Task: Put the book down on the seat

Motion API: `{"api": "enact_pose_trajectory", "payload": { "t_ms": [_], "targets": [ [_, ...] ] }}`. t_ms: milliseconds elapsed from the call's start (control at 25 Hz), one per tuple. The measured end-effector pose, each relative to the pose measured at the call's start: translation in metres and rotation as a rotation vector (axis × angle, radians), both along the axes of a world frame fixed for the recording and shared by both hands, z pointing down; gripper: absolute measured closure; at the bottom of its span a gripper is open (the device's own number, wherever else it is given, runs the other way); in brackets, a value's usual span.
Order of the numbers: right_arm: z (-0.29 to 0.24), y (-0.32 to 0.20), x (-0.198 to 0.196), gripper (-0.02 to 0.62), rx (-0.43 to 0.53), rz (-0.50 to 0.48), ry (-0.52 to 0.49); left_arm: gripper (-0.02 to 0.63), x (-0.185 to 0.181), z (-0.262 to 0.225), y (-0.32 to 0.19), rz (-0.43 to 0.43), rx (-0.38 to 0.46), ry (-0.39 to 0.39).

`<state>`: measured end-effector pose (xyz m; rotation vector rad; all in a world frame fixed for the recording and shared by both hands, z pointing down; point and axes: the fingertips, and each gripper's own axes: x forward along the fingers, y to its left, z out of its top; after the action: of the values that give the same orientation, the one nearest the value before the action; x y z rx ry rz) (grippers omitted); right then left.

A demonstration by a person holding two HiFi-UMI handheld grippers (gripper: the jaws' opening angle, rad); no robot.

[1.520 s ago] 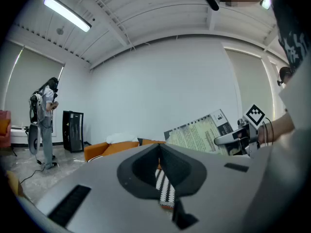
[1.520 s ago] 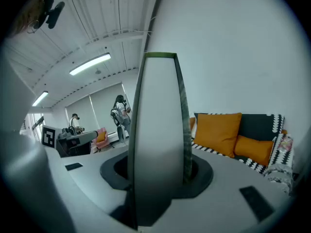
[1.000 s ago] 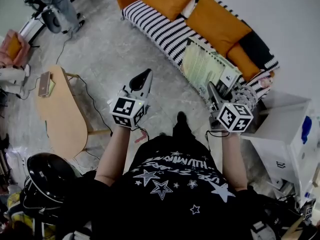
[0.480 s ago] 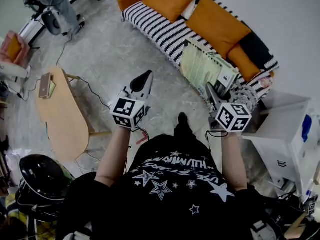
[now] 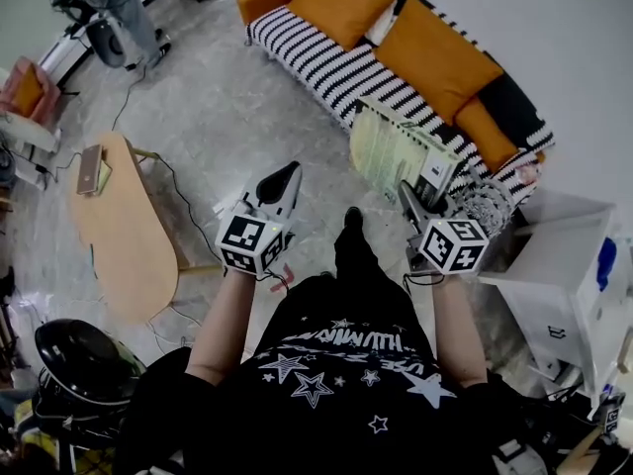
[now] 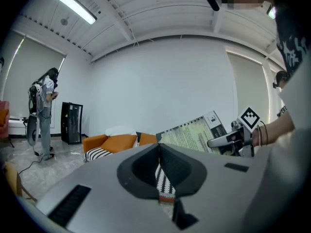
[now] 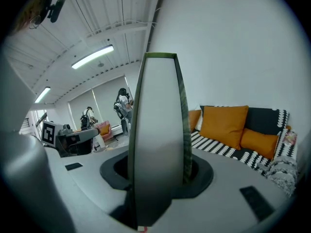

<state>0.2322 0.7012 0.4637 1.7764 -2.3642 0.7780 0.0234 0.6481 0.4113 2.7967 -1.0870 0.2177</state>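
A pale green spiral-bound book (image 5: 388,151) stands on edge in front of me, with my right gripper (image 5: 410,194) shut on its lower corner. In the right gripper view the book's edge (image 7: 156,144) fills the space between the jaws. Beyond it runs the sofa's black-and-white striped seat (image 5: 321,62), backed by orange cushions (image 5: 435,57). My left gripper (image 5: 284,174) hangs over the bare floor to the book's left, shut with nothing in it. In the left gripper view its jaws meet in a line, and the book (image 6: 192,134) shows to their right.
A wooden side table (image 5: 119,236) with a phone-like object (image 5: 89,166) stands on the left. A white cabinet (image 5: 564,265) is at the right, and a black helmet (image 5: 84,359) lies at bottom left. Another person (image 6: 43,110) stands far off. A cable trails across the floor.
Both grippers and the book have shifted a little lower and leftward in the head view. The right gripper keeps its hold and the left stays shut.
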Motion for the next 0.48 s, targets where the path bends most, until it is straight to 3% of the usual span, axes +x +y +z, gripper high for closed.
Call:
{"api": "enact_pose_trajectory", "payload": {
  "t_ms": [480],
  "targets": [
    [0.011,-0.103,-0.029,0.422,-0.007,-0.109,-0.029,0.598,-0.041,0.012,-0.060,-0.118,-0.030,-0.004]
  ]
}}
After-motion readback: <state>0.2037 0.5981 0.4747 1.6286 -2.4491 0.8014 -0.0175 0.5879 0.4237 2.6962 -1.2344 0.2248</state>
